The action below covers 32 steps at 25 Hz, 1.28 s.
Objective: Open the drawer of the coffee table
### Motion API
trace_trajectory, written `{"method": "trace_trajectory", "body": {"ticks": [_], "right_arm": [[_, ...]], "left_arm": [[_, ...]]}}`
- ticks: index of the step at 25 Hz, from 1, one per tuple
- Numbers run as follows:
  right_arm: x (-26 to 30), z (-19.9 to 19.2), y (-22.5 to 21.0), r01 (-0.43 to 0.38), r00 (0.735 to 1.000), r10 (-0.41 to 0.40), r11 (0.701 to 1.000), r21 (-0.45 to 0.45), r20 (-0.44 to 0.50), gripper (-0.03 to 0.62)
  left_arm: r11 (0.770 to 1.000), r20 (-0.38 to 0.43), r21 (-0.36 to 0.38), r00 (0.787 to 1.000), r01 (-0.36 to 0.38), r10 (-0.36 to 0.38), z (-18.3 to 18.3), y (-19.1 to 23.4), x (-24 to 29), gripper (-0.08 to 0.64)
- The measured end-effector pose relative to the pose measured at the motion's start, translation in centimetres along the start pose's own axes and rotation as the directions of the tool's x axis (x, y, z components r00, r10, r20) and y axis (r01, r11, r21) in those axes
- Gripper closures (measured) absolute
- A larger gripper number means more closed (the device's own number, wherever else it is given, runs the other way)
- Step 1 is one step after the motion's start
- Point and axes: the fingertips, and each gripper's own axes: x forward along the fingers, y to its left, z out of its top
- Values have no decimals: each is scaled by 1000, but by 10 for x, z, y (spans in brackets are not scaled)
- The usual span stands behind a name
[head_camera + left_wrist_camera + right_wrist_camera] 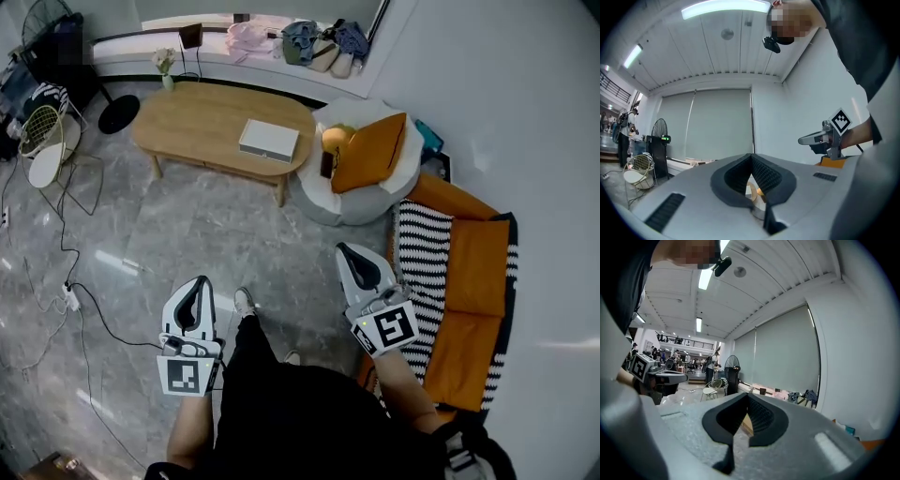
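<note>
The oval wooden coffee table (202,122) stands far ahead on the grey floor, with a white box (269,140) on its top. No drawer front shows from here. My left gripper (198,284) is held low at the person's left and points toward the table, shut with nothing in it. My right gripper (347,250) is a little further forward by the sofa, also shut and empty. In the left gripper view the jaws (751,157) meet at their tips, and so do those in the right gripper view (747,397). Both are well short of the table.
A round white pouffe (323,202) with an orange cushion (370,152) stands right of the table. An orange sofa (473,272) with a striped blanket runs along the right wall. Cables (80,305) trail over the floor at left, near a wire chair (42,141) and a fan (49,23).
</note>
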Motion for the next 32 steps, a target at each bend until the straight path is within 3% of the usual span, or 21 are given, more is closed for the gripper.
{"method": "trace_trajectory", "body": {"ticks": [10,14,19,26,32], "right_arm": [[166,51,-16,24,1000,-25,999,-48,-10,588],[192,53,-31,38,999,-39,998,-44,-15,588],[212,40,-75,31,1000,-31,1000,7,3,588],[251,49,-138,-81,995,80,997,15,57,588],[288,41,-162,-177,984,177,984,-9,31,588]], "left_arm": [[996,-7,-26,996,90,-90,11,126,118,552],[993,8,-27,993,115,-115,17,140,161,552],[992,20,-1,992,128,-128,24,126,209,552],[999,23,16,999,30,-31,45,106,254,552],[997,17,26,997,-70,70,39,117,272,552]]}}
